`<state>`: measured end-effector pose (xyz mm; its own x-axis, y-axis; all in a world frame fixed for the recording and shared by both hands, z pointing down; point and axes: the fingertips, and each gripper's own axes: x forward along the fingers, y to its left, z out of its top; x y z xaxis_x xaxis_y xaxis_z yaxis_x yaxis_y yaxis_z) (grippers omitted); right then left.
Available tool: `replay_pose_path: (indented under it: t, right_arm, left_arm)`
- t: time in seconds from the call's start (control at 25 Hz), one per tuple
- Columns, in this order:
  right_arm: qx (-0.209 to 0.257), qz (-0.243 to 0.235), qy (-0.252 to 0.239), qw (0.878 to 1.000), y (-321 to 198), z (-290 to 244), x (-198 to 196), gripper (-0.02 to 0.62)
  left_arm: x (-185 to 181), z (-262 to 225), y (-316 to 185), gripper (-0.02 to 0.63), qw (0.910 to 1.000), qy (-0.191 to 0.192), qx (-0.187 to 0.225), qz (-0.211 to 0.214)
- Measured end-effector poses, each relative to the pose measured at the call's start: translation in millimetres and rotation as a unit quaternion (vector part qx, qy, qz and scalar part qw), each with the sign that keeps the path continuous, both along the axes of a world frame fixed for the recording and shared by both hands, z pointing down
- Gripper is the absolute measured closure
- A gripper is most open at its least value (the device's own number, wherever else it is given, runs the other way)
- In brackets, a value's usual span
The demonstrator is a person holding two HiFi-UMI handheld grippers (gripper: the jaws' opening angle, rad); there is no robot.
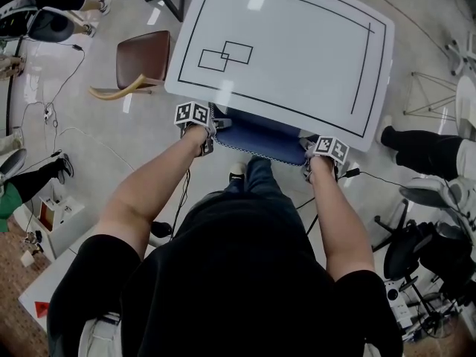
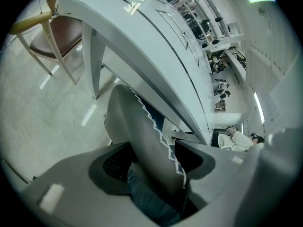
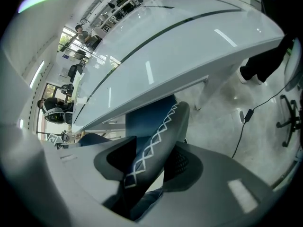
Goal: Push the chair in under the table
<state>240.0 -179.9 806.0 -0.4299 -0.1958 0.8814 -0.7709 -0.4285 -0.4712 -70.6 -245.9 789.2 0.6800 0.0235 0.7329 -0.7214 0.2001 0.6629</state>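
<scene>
A blue chair (image 1: pixel 256 141) with a grey back edged in white zigzag stitching stands at the near edge of the white table (image 1: pixel 297 36), its seat mostly under the tabletop. My left gripper (image 1: pixel 202 131) is shut on the left end of the chair back (image 2: pixel 142 136). My right gripper (image 1: pixel 318 162) is shut on the right end of the chair back (image 3: pixel 158 141). In both gripper views the back rest fills the gap between the jaws, with the table's underside (image 2: pixel 142 65) and table edge (image 3: pixel 156 84) just beyond.
A brown wooden chair (image 1: pixel 141 62) stands left of the table. Cables (image 1: pixel 67 129) trail over the floor at left, and one cable (image 3: pixel 246 122) lies right. A person's dark legs (image 1: pixel 413 151) and office chairs (image 1: pixel 424 244) are at right. Boxes (image 1: pixel 52 214) sit at lower left.
</scene>
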Motion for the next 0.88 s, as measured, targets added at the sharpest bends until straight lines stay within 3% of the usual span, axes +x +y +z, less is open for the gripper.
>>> replay_pose_path:
  t: [0.2, 0.88]
  right_arm:
    - [0.006, 0.002, 0.003, 1.000, -6, 5, -1, 0.396]
    - [0.023, -0.015, 0.016, 0.999, -10, 19, 2, 0.394]
  left_arm:
    - [-3, 5, -8, 0.316, 0.9998, 0.001, 0.009, -0.020]
    - [0, 17, -7, 0.310, 0.9996, 0.009, 0.022, -0.017]
